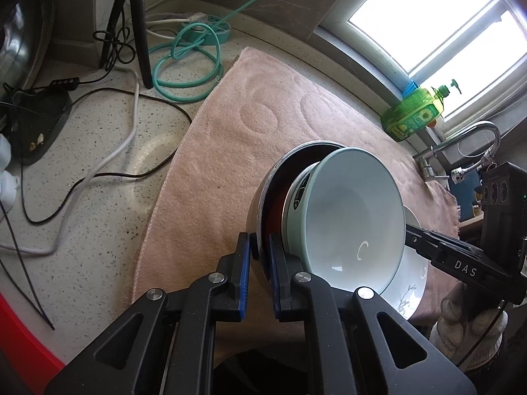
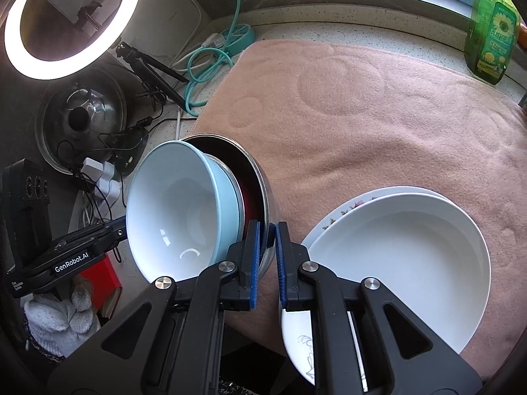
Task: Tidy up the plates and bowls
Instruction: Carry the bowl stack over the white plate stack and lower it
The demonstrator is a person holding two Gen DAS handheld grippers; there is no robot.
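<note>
**A:** So, where do the bowls stand?

**B:** Nested and in the air, by the look of it. A pale blue bowl [image 2: 184, 210] sits inside a steel bowl [image 2: 260, 177] with a dark red lining, and the pair is tipped on edge above the pink towel [image 2: 378, 115], mouths facing sideways. There may be a third rim between them; I can't tell.

**A:** Who holds them?

**B:** Both tools. The left gripper [image 1: 258, 256] has its jaws clamped on the steel bowl's rim on one side; the right gripper [image 2: 268, 247] has its jaws clamped on the same rim from the opposite side.

**A:** And the plates?

**B:** Already gathered, I'd judge. A deep white plate [image 2: 411, 263] lies on top of a flower-edged plate [image 2: 339, 210], and a third plate with a grey sprig pattern [image 2: 296, 339] shows under them, all on the towel's near right part.

**A:** What remains, then?

**B:** Setting the bowl stack down upright on the towel, probably beside the plates, and letting go. Plenty of bare towel lies beyond.

**A:** Anything else around?

**B:** Cables on the worktop [image 1: 98, 217], a green soap bottle [image 2: 490, 33] by the window, and a ring light [image 2: 131, 6].
</note>
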